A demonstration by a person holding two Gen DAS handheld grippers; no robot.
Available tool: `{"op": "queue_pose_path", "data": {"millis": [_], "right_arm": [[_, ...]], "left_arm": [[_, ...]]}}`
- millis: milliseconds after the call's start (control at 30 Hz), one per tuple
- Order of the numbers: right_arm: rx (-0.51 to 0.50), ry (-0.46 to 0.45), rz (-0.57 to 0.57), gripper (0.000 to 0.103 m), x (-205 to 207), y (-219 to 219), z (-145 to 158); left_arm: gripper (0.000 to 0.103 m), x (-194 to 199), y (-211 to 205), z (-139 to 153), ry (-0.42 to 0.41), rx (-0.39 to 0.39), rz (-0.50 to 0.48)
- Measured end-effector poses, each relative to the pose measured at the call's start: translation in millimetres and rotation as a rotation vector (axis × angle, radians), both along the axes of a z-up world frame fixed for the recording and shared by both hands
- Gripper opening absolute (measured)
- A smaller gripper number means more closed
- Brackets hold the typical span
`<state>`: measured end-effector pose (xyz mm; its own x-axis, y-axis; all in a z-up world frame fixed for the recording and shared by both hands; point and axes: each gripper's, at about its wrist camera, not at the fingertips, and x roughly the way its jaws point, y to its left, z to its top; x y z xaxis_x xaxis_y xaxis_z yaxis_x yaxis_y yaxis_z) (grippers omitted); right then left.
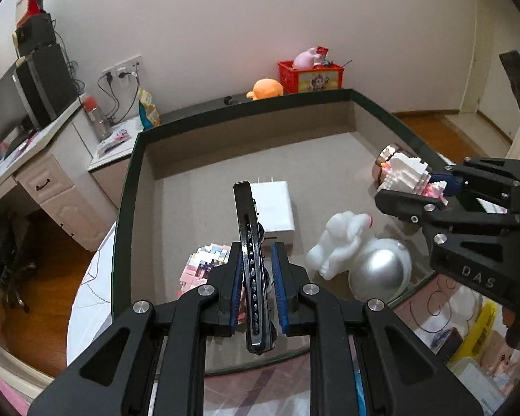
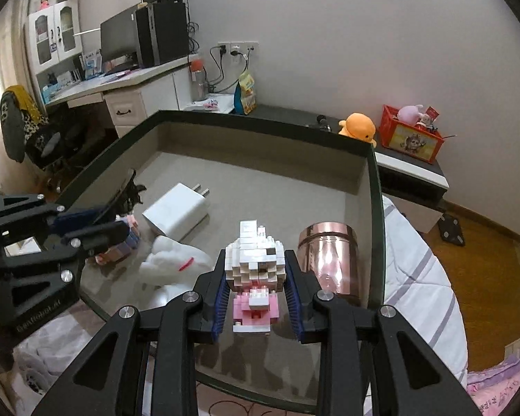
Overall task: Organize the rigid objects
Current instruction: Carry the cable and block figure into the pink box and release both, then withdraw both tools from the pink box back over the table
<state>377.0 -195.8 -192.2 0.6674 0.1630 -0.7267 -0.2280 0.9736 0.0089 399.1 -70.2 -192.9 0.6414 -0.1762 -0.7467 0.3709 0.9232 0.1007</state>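
A wide shallow box with a dark green rim (image 1: 128, 187) and a grey floor lies below both grippers. My left gripper (image 1: 257, 248) is shut on a long black hair clip (image 1: 248, 222), which stands upright over the box's near side. To the right, my right gripper (image 2: 255, 254) is shut on a white and pink brick figure (image 2: 253, 242), held just above the box's near edge. In the box lie a white charger plug (image 1: 274, 208), a white toy figure (image 1: 339, 242), a silver ball (image 1: 381, 270), a pink block build (image 1: 201, 263) and a rose-gold jar (image 2: 329, 260).
The box sits on a round glass table (image 2: 260, 364) over a bed with a striped quilt (image 2: 416, 277). Behind the box are an orange plush (image 2: 358, 126) and a red crate (image 2: 410, 138) on a low shelf. A desk with a monitor (image 2: 121, 38) stands to the left.
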Motion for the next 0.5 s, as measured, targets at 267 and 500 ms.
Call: {"op": "queue_pose_path", "data": {"millis": [267, 500], "right_arm": [[0.043, -0.008, -0.001, 0.064, -6.1, -3.0, 11.4], [0.107, -0.111, -0.021, 0.081, -52.3, -11.2, 56.5]], "left_arm": [[0.079, -15.5, 12.9, 19.6, -0.035, -0.030, 0.035], [0.094, -75.4, 39.6, 72.3, -0.182, -0.069, 0.087]]}}
